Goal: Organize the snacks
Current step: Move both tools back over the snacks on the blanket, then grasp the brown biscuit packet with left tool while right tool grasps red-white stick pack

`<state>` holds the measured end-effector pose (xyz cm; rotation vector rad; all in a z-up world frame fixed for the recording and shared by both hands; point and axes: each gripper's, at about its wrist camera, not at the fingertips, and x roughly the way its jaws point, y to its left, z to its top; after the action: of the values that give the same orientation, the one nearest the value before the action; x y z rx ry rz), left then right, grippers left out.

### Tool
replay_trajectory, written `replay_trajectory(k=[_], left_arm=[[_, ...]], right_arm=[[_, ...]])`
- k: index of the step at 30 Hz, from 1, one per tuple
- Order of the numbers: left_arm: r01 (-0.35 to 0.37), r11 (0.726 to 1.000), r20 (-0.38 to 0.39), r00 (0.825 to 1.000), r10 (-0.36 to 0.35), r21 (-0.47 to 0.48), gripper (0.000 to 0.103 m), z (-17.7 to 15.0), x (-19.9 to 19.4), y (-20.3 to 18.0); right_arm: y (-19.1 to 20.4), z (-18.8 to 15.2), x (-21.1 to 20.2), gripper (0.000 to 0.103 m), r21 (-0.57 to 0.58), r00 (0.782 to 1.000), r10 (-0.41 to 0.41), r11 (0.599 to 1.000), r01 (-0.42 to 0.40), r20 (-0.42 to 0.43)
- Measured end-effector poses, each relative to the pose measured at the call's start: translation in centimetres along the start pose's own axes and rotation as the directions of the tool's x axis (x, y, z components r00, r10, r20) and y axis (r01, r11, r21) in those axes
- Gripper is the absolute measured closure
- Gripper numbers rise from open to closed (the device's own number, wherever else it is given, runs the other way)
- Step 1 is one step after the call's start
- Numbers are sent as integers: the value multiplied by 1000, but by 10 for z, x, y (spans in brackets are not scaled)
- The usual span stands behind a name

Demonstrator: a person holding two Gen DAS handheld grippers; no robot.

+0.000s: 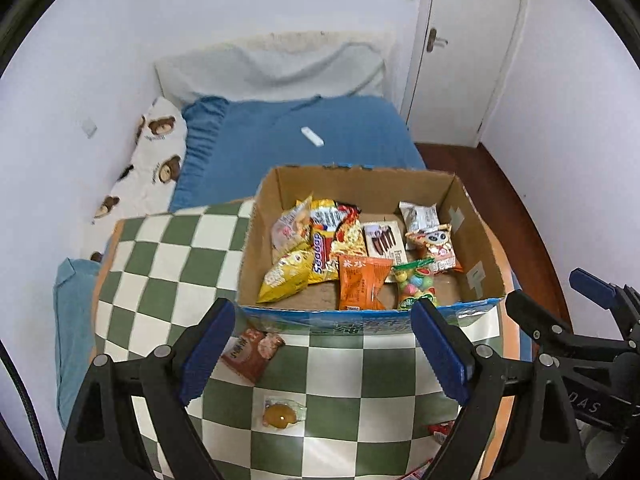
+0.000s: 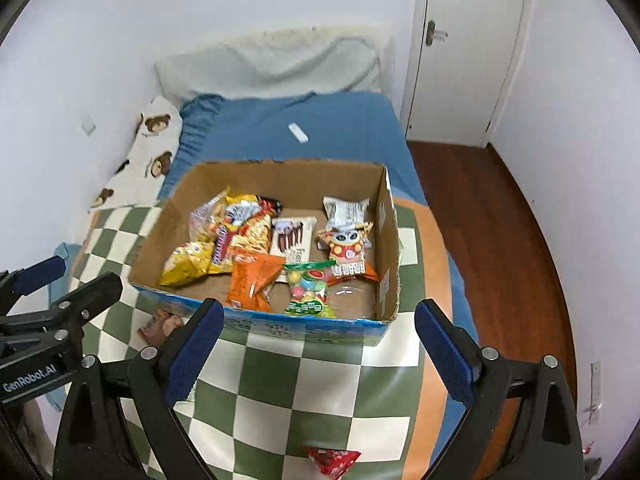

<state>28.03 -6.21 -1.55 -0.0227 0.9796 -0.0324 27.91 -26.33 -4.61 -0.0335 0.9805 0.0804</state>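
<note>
On the checked surface (image 1: 168, 264), left to right, a brown packet (image 1: 250, 354) lies just in front of the box's (image 1: 360, 314) near wall beside the left hand-held gripper's (image 1: 320, 354) left finger, a small wrapped yellow sweet (image 1: 282, 414) lies nearer still between that gripper's fingers, and a red packet (image 2: 332, 460) lies near the right hand-held gripper (image 2: 316, 354). Both grippers hover with fingers spread wide and nothing between them, pointed at the box, which holds most of the snacks. The sweet looks the likeliest next pick: directly below and ahead of the left gripper, its long axis running left to right.
</note>
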Motion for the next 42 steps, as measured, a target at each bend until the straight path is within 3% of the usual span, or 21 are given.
replay_trajectory(k=[5,10,14,17,20,24,29,32,35,37,41,42], left_arm=[[-21,1000,76,997,21,7,13,-8,-31,4],[-25,1000,89,996,25,0,13,-16,-41,10],[-20,1000,30,999,20,-3,13,-41,-27,18],[-20,1000,-61,998,21,3,13,-78,-5,26],[-66,997,-167,983,70,29,13,-125,24,34],[-99,994,-341,934,110,50,13,-197,66,48],[-104,995,-491,866,94,8,13,-257,96,65],[-115,993,-520,849,93,-10,13,-267,105,73],[-131,991,-503,857,113,-1,13,-260,107,78],[-140,990,-485,866,125,6,13,-251,106,80],[-160,986,-421,892,162,41,13,-217,108,84],[-167,984,-401,899,175,53,13,-208,108,85]], right_arm=[[5,-10,-32,5,15,999,12,1000,-13,53],[5,-21,-45,5,58,997,41,997,-45,65],[-1,-42,-40,5,121,994,106,987,-106,11],[-6,-77,-20,5,192,980,176,969,-155,-94],[-10,-128,13,5,266,946,227,950,-163,-230],[-16,-211,60,5,387,863,293,913,-126,-411],[-18,-291,102,5,503,776,334,864,-24,-535],[-18,-321,128,5,551,742,343,833,42,-575],[-12,-325,138,5,537,753,306,841,73,-582],[-4,-322,139,8,511,776,276,857,68,-567],[30,-302,132,36,336,828,164,941,31,-536],[41,-296,130,39,278,842,135,961,18,-522]])
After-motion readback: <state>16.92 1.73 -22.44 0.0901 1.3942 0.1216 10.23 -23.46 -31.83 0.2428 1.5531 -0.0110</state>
